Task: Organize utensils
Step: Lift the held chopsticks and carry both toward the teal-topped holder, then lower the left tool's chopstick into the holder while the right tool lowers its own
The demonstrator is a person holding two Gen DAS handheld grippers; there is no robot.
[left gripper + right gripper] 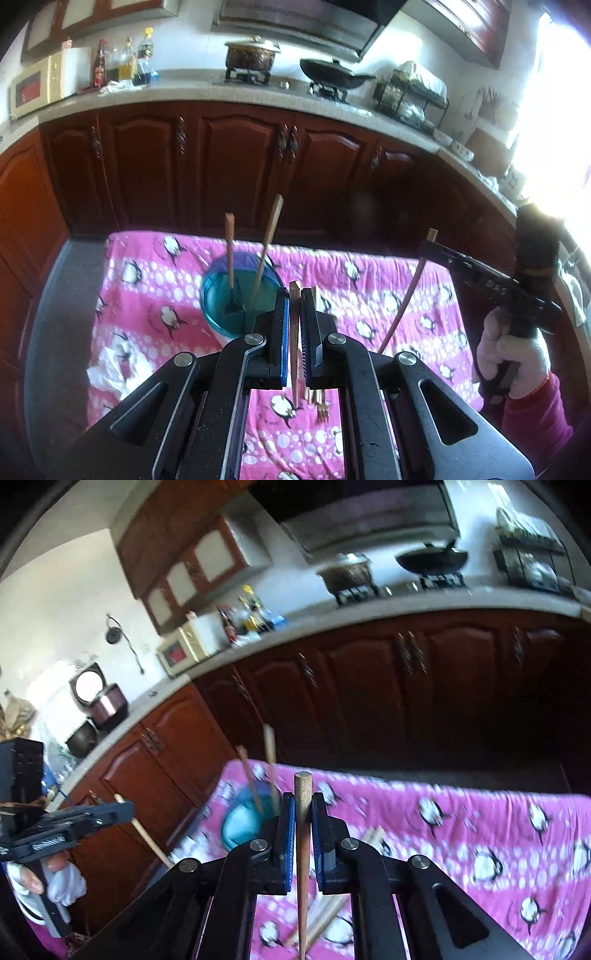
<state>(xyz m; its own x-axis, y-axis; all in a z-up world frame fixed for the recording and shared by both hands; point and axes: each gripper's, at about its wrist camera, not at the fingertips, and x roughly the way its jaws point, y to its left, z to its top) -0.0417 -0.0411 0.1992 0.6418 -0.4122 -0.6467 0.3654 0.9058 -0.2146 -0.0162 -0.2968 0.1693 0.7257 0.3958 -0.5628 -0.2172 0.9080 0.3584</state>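
1. Left wrist view: my left fingers point(294, 314) are clamped on a flat-sided wooden utensil handle point(294, 332) that stands nearly upright between the blue pads, its lower end hanging just above the pink penguin cloth point(388, 295) on the desk. The teal cup point(221, 295) sits just ahead and to the left, with two wooden-handled utensils point(264, 254) already leaning inside it. A few small gold forks point(320, 402) lie on the cloth below my grip. Off to the right my right fingers point(428, 243) are closed on a long reddish stick point(406, 302) — it hangs slanting down toward the cloth.

2. Right wrist view: the picture is blurred, but my right fingers point(303, 812) plainly pinch a round wooden stick point(303, 849), held upright and lifted clear of the cloth point(480, 830). More pale sticks point(325, 915) lie on the cloth beneath. The cup point(240, 823) is ahead to the left, and my left fingers point(127, 808) show at the far left, shut on their own piece.

3. The step in hand, as I judge it — both pieces are picked up and in carriage toward the cup.

4. Next I must bring each lower end over the rim, one at a time, and miss the handles already standing there before letting go.
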